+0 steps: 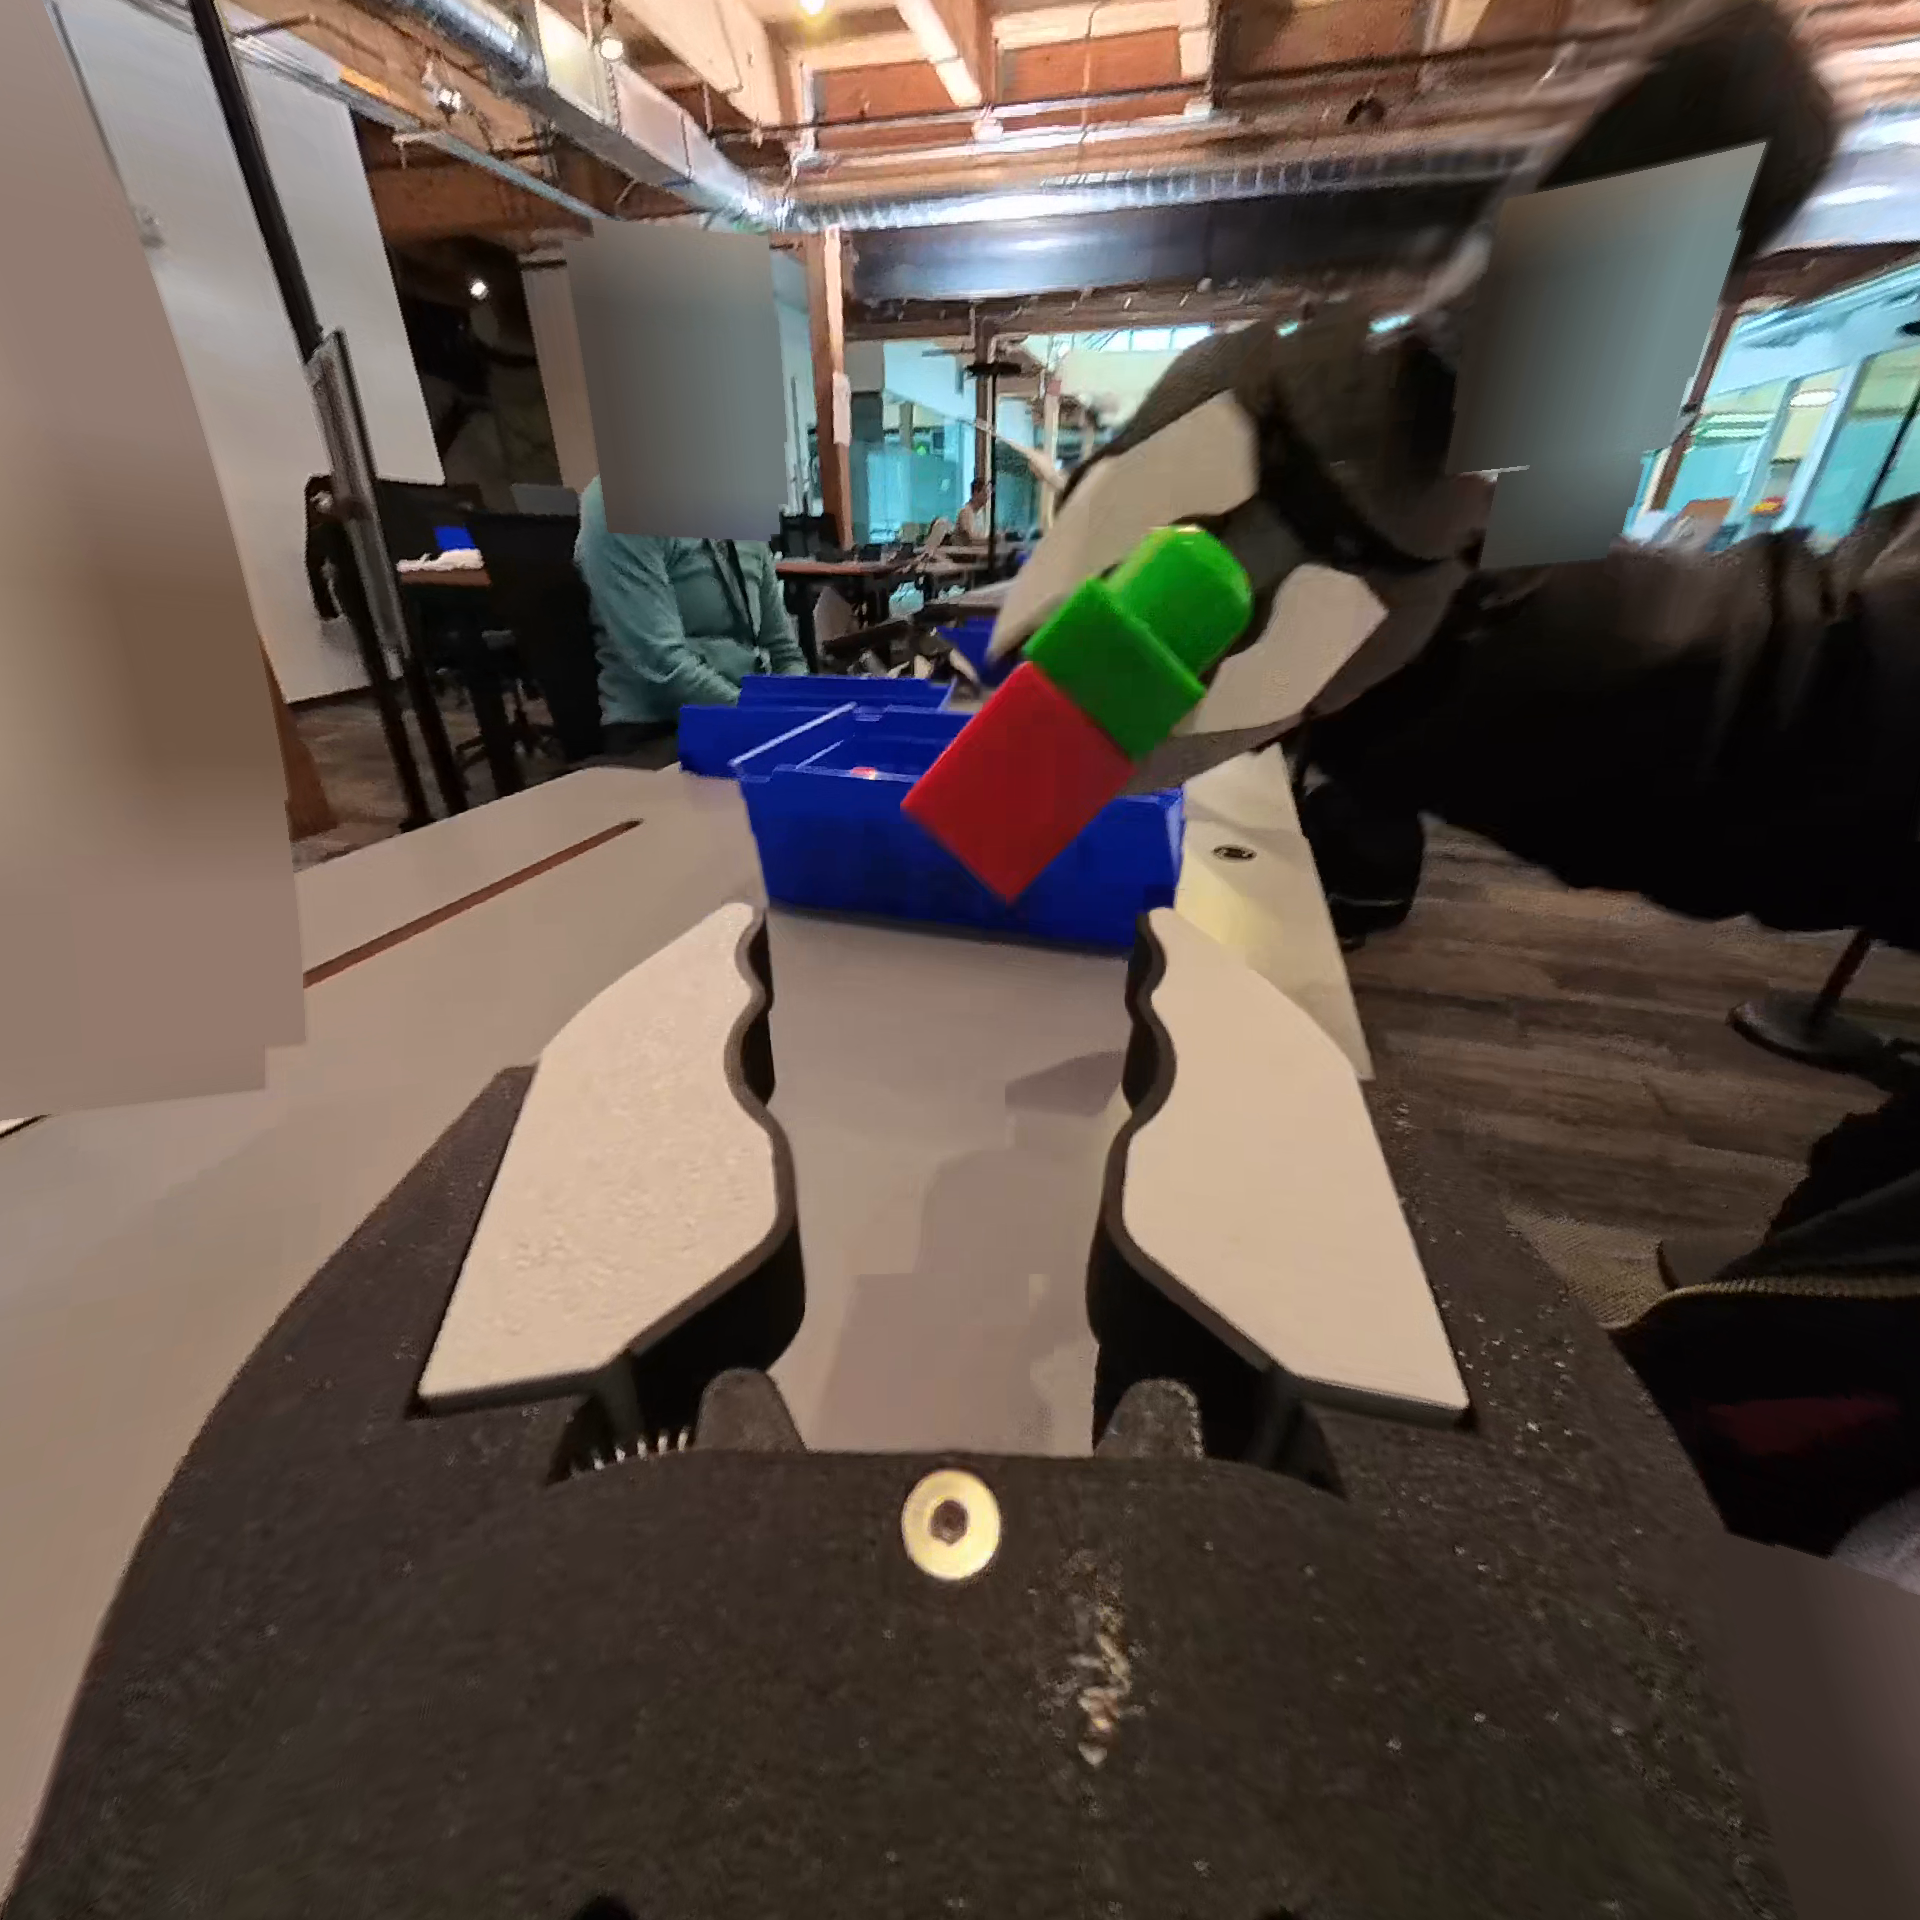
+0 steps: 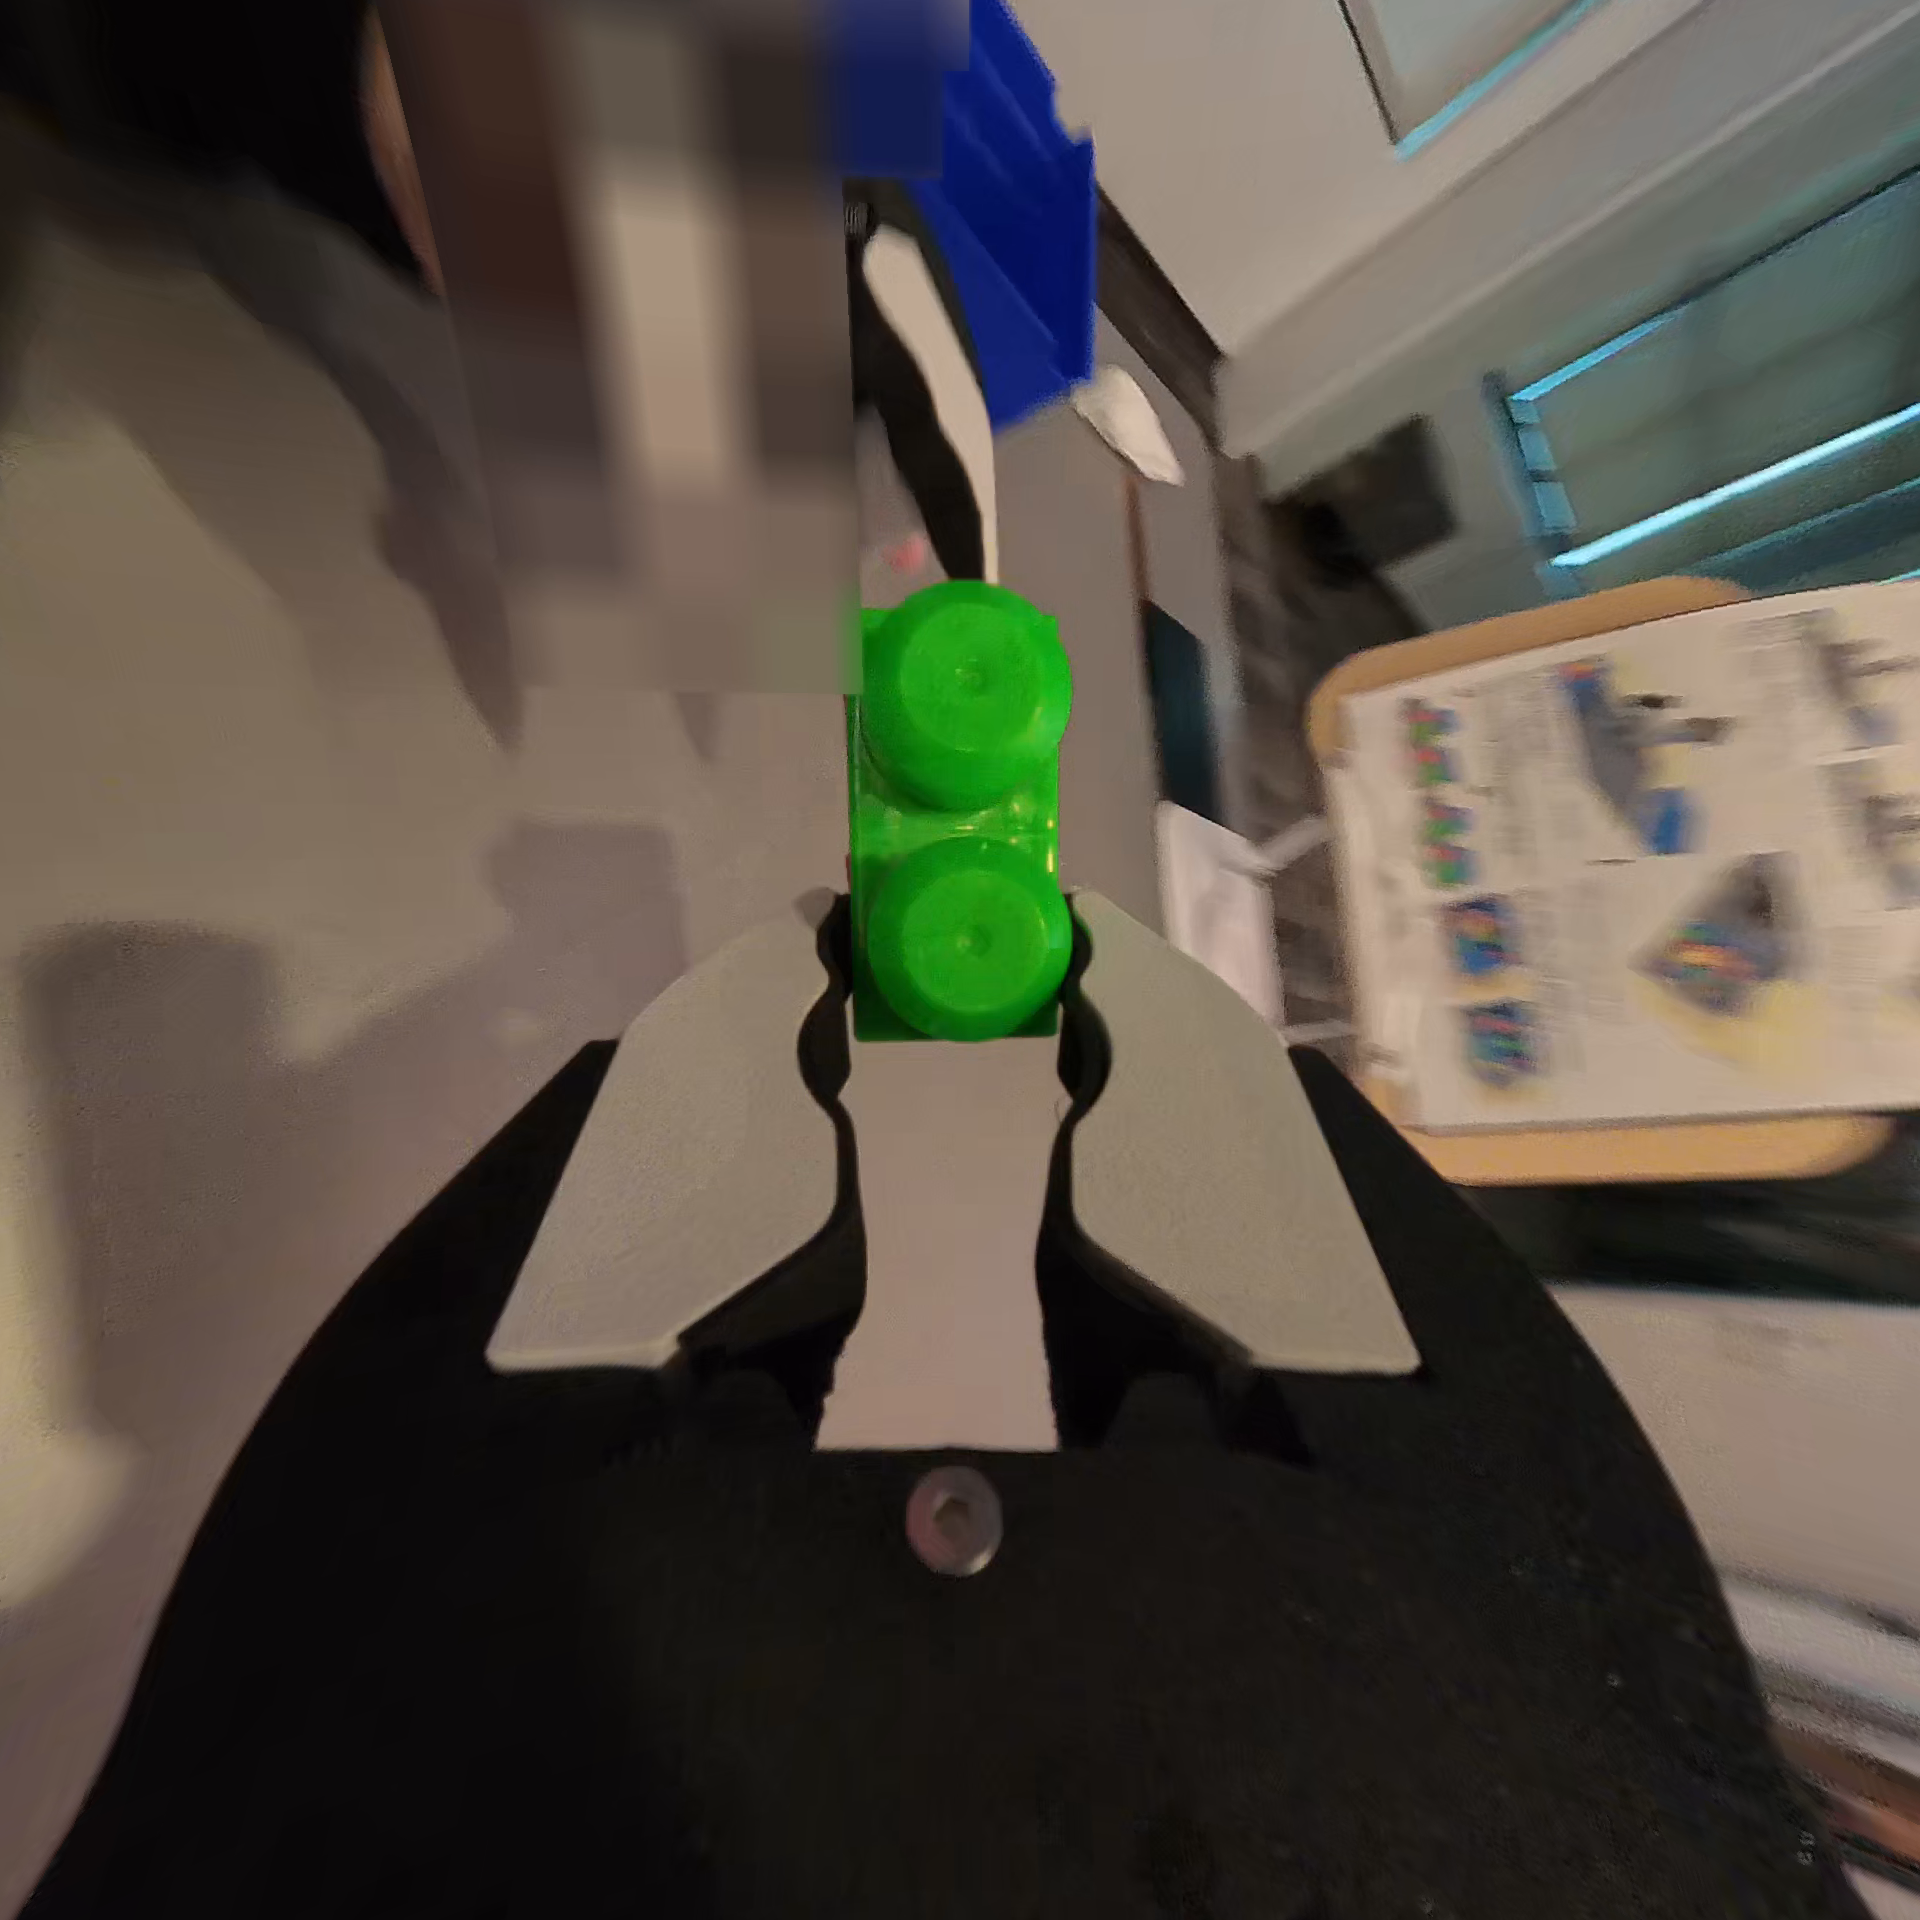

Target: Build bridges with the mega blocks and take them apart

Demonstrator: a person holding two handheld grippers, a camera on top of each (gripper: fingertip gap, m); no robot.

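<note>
My right gripper (image 2: 956, 940) is shut on a green mega block (image 2: 956, 821), whose two round studs face the right wrist camera. In the left wrist view this gripper (image 1: 1117, 665) holds the green block (image 1: 1127, 649) in the air, tilted, with a red block (image 1: 1013, 779) joined under it. The red block is hidden behind the green one in the right wrist view. My left gripper (image 1: 948, 940) is open and empty, low over the grey table (image 1: 914, 1091), below and in front of the held blocks. One of its fingers (image 2: 940, 364) shows in the right wrist view.
A blue bin (image 1: 935, 852) stands on the table just behind the held blocks, with more blue bins behind it; it also shows in the right wrist view (image 2: 1013, 239). A board with printed picture sheets (image 2: 1621, 862) lies at the right. A seated person (image 1: 675, 634) is beyond the table.
</note>
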